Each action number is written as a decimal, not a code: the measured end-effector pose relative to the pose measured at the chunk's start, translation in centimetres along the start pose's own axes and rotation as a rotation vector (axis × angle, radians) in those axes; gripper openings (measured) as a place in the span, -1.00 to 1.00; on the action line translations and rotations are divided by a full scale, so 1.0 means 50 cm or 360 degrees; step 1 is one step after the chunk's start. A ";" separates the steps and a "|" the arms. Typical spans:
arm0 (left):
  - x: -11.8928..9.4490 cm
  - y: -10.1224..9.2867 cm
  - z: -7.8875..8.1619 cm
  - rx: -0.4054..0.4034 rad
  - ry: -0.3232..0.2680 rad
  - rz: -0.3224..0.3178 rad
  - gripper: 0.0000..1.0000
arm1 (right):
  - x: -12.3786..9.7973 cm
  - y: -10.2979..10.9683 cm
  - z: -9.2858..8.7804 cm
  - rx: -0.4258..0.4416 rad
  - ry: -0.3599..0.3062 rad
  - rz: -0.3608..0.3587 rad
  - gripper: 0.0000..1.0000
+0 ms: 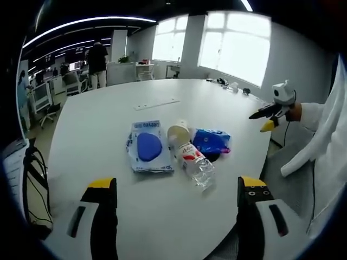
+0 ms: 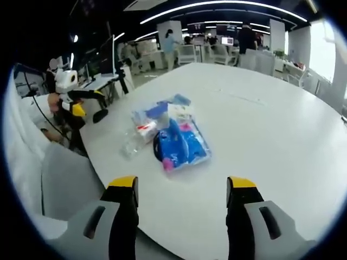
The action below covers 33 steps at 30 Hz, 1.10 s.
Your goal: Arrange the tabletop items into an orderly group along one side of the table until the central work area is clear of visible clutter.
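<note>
A small cluster of items lies near one edge of the white desk point(image 1: 108, 119): a clear plastic water bottle point(image 1: 195, 161) with a red and white label lies on its side, a pale paper cup point(image 1: 178, 131) at its cap end. Just beside it on one side lies a flat clear packet with a blue pad point(image 1: 147, 146), on the other a crumpled blue wrapper point(image 1: 212, 141). The left gripper point(image 1: 176, 189) is spread wide above the desk edge, holding nothing. The right gripper point(image 2: 181, 187) is likewise spread and empty, short of the cluster. Office chairs and people stand far behind.
</note>
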<state>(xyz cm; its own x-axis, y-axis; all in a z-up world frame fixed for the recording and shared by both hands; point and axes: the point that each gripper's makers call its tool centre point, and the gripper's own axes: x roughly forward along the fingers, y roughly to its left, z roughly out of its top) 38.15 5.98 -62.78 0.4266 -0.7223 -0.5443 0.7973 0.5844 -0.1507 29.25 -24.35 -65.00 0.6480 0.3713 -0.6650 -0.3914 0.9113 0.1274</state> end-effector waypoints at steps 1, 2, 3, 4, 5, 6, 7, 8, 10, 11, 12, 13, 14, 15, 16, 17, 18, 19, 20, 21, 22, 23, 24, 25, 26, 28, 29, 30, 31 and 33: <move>0.001 0.000 0.000 -0.0001 -0.0001 -0.0002 0.89 | 0.005 0.000 0.000 0.0011 0.0001 -0.0002 0.27; 0.003 0.000 0.001 0.0000 0.0001 -0.0004 0.89 | 0.007 0.001 0.000 0.0020 0.0000 -0.0001 0.26; 0.004 0.000 0.001 0.0001 0.0002 -0.0006 0.89 | 0.010 -0.001 0.001 0.0035 0.0001 -0.0011 0.25; 0.006 0.000 0.001 0.0000 0.0002 -0.0009 0.89 | 0.014 -0.003 0.003 0.0056 -0.0007 -0.0021 0.24; 0.007 0.000 0.001 0.0000 0.0003 -0.0011 0.88 | 0.017 -0.004 0.005 0.0076 -0.0015 -0.0021 0.23; 0.009 0.001 0.000 0.0000 0.0004 -0.0014 0.88 | 0.020 -0.006 0.007 0.0120 -0.0026 -0.0027 0.23; 0.010 0.001 0.000 0.0001 0.0004 -0.0015 0.88 | 0.022 -0.007 0.009 0.0127 -0.0034 -0.0028 0.22; 0.011 -0.001 0.001 0.0000 0.0005 -0.0017 0.88 | 0.025 -0.007 0.011 0.0143 -0.0043 -0.0029 0.22; 0.013 -0.003 0.002 0.0000 0.0006 -0.0022 0.88 | 0.033 -0.009 0.009 0.0149 -0.0034 -0.0039 0.21; 0.014 -0.003 0.003 -0.0001 0.0008 -0.0023 0.88 | 0.037 -0.010 0.007 0.0149 -0.0027 -0.0045 0.21; 0.015 -0.002 0.003 0.0001 0.0007 -0.0024 0.88 | 0.042 -0.012 0.004 0.0153 -0.0015 -0.0054 0.20; 0.016 -0.003 0.004 -0.0001 0.0004 -0.0027 0.88 | 0.045 -0.014 0.004 0.0157 -0.0014 -0.0056 0.20; 0.018 -0.003 0.005 -0.0003 0.0003 -0.0030 0.88 | 0.050 -0.014 0.003 0.0181 -0.0016 -0.0053 0.20; 0.020 -0.003 0.006 0.0001 0.0006 -0.0031 0.88 | 0.053 -0.015 0.003 0.0204 -0.0017 -0.0053 0.19; 0.022 -0.002 0.006 0.0002 0.0008 -0.0033 0.88 | 0.056 -0.016 0.004 0.0222 -0.0022 -0.0055 0.18; 0.024 -0.003 0.007 0.0000 0.0006 -0.0037 0.88 | 0.061 -0.017 0.004 0.0242 -0.0028 -0.0055 0.18; 0.025 -0.004 0.008 -0.0003 0.0005 -0.0039 0.88 | 0.064 -0.018 0.004 0.0255 -0.0026 -0.0055 0.18; 0.028 -0.004 0.008 -0.0001 0.0007 -0.0040 0.88 | 0.069 -0.019 0.002 0.0266 -0.0020 -0.0063 0.18; 0.030 -0.004 0.008 -0.0001 0.0008 -0.0041 0.88 | 0.072 -0.019 0.002 0.0270 -0.0021 -0.0066 0.17; 0.032 -0.004 0.009 -0.0003 0.0007 -0.0045 0.88 | 0.077 -0.019 0.002 0.0283 -0.0020 -0.0067 0.17; 0.033 -0.004 0.009 -0.0003 0.0006 -0.0045 0.88 | 0.080 -0.019 0.001 0.0297 -0.0017 -0.0068 0.16; 0.036 -0.003 0.009 -0.0002 0.0008 -0.0048 0.88 | 0.084 -0.019 0.002 0.0316 -0.0019 -0.0072 0.15; 0.037 -0.003 0.009 -0.0004 0.0008 -0.0050 0.88 | 0.088 -0.019 0.002 0.0327 -0.0024 -0.0070 0.15; 0.039 -0.003 0.009 -0.0006 0.0008 -0.0052 0.88 | 0.092 -0.019 0.002 0.0339 -0.0026 -0.0067 0.14; 0.042 -0.002 0.009 -0.0005 0.0011 -0.0054 0.87 | 0.096 -0.018 0.001 0.0356 -0.0021 -0.0065 0.12; 0.045 -0.002 0.009 -0.0006 0.0013 -0.0059 0.87 | 0.105 -0.018 0.002 0.0364 -0.0027 -0.0070 0.12; 0.047 -0.002 0.009 -0.0007 0.0013 -0.0061 0.87 | 0.107 -0.019 0.001 0.0366 -0.0024 -0.0073 0.11; 0.050 -0.001 0.009 -0.0008 0.0013 -0.0063 0.87 | 0.114 -0.020 0.000 0.0376 -0.0016 -0.0078 0.11; 0.052 -0.001 0.009 -0.0009 0.0014 -0.0064 0.87 | 0.115 -0.019 0.000 0.0379 -0.0016 -0.0077 0.10; 0.057 0.000 0.009 -0.0016 0.0015 -0.0068 0.87 | 0.125 -0.021 -0.001 0.0396 -0.0007 -0.0083 0.08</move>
<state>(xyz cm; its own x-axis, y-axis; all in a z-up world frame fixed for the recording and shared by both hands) 39.56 3.76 -63.96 0.3884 -0.7432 -0.5448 0.8104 0.5570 -0.1820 33.66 -22.99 -69.34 0.6661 0.3230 -0.6722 -0.1852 0.9447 0.2705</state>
